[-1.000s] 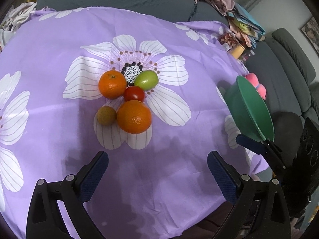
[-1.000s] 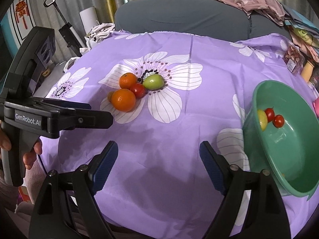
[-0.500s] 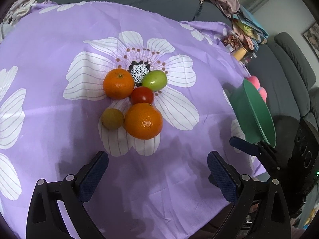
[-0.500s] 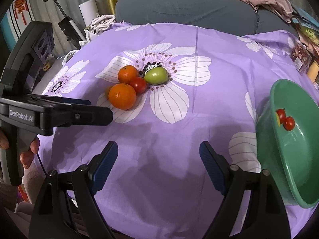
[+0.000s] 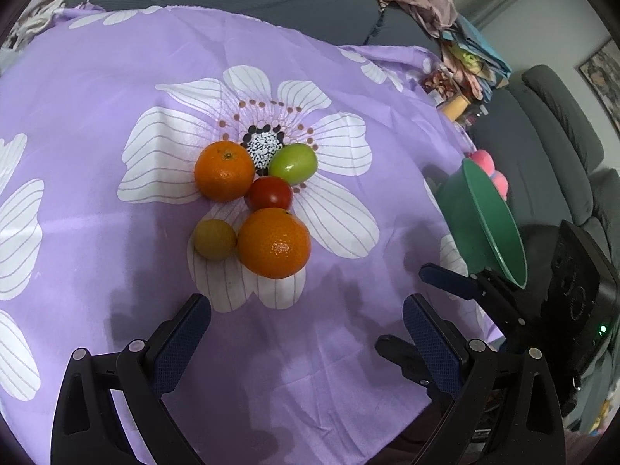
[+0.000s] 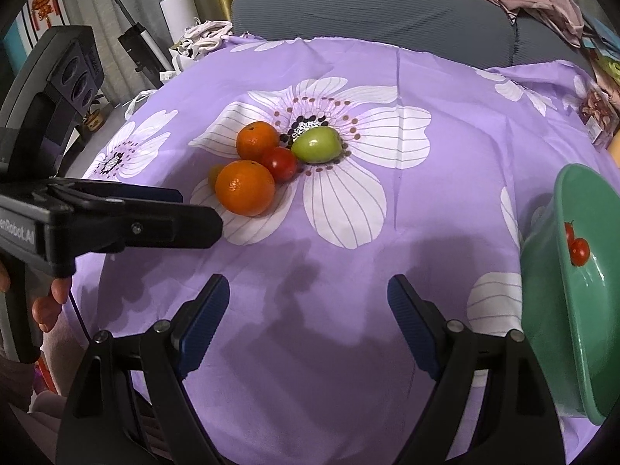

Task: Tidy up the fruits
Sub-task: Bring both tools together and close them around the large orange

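Nearby, both tongs (image 5: 306, 335) (image 6: 308, 321) gape empty; fruit cluster (image 5: 255, 205) ahead, green bowl (image 6: 573, 310) rightward.

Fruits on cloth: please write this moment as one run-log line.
left gripper: open, empty | right gripper: open, empty | fruit cluster: on cloth | green bowl: holds cherry tomatoes

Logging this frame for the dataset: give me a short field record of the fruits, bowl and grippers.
surface: purple floral cloth
loose fruit: two oranges, red tomato, green fruit, small yellow-green fruit, clustered
bowl: green bowl, at cloth's right edge
bowl contents: cherry tomatoes
left gripper: open, empty
right gripper: open, empty
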Action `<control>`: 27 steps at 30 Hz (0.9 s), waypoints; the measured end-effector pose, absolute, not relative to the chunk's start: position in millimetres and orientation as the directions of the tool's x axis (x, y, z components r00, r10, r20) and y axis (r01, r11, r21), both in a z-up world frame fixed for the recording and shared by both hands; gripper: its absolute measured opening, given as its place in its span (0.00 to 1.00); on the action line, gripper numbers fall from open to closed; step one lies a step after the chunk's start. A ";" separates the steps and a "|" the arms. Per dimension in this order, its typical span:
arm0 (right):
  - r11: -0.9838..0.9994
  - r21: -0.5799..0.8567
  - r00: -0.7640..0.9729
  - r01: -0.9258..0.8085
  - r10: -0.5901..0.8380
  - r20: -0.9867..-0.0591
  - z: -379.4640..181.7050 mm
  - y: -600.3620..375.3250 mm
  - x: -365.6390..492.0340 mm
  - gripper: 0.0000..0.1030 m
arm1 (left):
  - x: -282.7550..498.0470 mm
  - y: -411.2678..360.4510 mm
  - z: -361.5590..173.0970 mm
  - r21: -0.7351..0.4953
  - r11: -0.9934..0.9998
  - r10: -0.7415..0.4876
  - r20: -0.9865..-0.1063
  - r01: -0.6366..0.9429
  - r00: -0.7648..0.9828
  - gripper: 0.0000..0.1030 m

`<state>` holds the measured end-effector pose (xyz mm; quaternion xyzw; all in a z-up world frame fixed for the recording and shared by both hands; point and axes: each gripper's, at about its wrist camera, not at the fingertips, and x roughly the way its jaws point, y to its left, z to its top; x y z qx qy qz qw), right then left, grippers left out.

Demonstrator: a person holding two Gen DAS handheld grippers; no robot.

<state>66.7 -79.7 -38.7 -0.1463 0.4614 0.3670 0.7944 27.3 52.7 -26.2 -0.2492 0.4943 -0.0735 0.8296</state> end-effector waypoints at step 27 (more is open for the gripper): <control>0.599 0.274 0.151 -0.753 0.562 -0.813 -55.3 -38.4 93.5 0.82 | 50.4 63.1 -33.0 -0.548 0.831 -0.435 -0.746 -0.094 0.504 0.95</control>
